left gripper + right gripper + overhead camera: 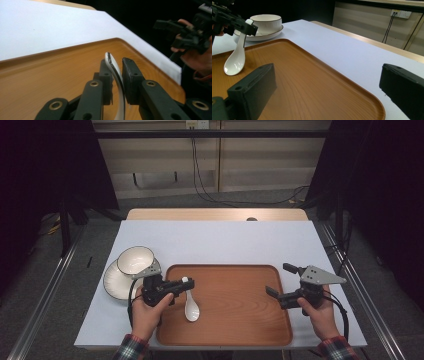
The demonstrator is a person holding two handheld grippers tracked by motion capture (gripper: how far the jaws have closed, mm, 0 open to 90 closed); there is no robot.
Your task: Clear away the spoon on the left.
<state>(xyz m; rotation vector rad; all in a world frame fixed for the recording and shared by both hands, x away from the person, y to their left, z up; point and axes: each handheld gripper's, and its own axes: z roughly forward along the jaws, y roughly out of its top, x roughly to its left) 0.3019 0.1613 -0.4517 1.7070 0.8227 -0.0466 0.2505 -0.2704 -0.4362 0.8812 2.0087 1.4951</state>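
Note:
A white ceramic spoon [191, 309] lies with its bowl on the wooden tray [235, 320], near the tray's left edge, its handle rising toward my left gripper [189, 282]. In the left gripper view the handle [113, 67] stands between the two jaws of my left gripper [115, 62], close against the left pad, with a slim gap to the right pad, so the jaws are open around it. My right gripper [276, 279] hovers at the tray's right edge, its jaws wide open and empty. From the right gripper view the spoon [235, 62] leans up from the tray [312, 82].
A white bowl [135, 260] with a dark rim sits on a white plate [114, 282] left of the tray on the pale table mat [225, 240]. In the right gripper view the bowl [265, 22] and plate [257, 37] stand behind the spoon.

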